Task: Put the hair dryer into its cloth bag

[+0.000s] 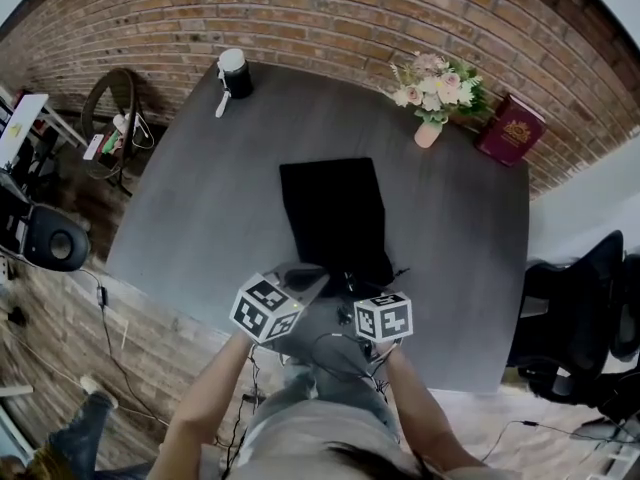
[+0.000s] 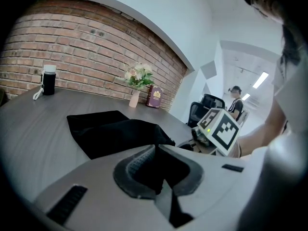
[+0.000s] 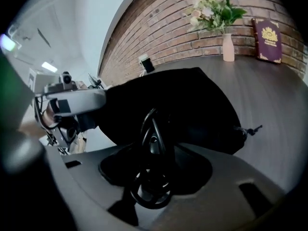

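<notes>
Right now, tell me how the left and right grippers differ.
The left gripper is nearly shut, pinching the bag; the right gripper stands wider, around a coiled cord. In the head view, the left gripper is at the left of the bag's near end, the right gripper at its right. Both meet that end.

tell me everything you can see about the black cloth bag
The cloth bag is black, matte, soft fabric, roughly rectangular. It lies on the dark grey round table, long side running away from the person. Its far half lies flat; the near end is bunched and raised. The left gripper is shut on a fold of that near edge. A thin drawstring end sticks out at the near right side. What is inside cannot be seen.
</notes>
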Motion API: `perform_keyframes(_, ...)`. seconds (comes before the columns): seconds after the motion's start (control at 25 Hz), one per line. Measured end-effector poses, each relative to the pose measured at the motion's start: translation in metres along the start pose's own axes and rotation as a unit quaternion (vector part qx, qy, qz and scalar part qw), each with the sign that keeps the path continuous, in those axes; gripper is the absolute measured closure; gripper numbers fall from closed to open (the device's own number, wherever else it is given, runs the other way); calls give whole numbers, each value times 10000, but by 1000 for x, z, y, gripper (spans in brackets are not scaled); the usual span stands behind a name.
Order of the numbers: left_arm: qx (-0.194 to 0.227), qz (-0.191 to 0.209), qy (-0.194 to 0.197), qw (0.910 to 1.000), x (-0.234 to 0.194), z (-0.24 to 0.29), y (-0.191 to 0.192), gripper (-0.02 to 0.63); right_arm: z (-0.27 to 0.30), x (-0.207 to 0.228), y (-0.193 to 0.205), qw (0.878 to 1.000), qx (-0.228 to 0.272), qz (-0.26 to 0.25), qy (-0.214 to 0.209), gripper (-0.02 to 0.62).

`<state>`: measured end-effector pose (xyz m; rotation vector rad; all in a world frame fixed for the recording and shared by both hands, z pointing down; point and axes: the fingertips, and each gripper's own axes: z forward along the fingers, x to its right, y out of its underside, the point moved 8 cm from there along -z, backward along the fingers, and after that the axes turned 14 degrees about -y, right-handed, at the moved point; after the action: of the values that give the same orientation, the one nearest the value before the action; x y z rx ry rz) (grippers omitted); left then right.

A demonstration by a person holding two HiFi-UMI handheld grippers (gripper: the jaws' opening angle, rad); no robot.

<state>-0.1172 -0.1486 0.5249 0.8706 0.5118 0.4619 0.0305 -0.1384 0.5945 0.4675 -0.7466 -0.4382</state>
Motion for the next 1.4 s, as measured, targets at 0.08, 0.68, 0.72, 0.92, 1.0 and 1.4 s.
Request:
perform_keyframes(0.08, -13, 46, 20, 10000, 1, 0, -1, 588, -4, -2, -3, 9989, 377, 225, -191, 413)
perform_keyframes(0.68, 154, 183, 318, 9992, 12, -13, -10, 588, -7, -4, -31, 9550, 2477, 1319, -961, 416)
perform_keyframes(0.72, 162, 174, 350, 9991, 12, -13, -11, 588, -5, -3, -35, 9542, 2517, 1307, -952, 416)
perform_keyframes(0.92, 196, 110, 409, 9989, 12, -11, -15, 588, 5, 8, -52, 9521, 2636, 1265, -890, 416)
perform_keyframes(1.0, 191, 77, 409, 9990, 11, -9, -15, 588, 9, 13, -58, 9503, 2707, 1283, -853, 416)
perform_keyframes(1.4, 162, -246, 379, 9988, 6, 0, -10, 588, 27, 26, -76, 9582, 2621, 901, -710, 422)
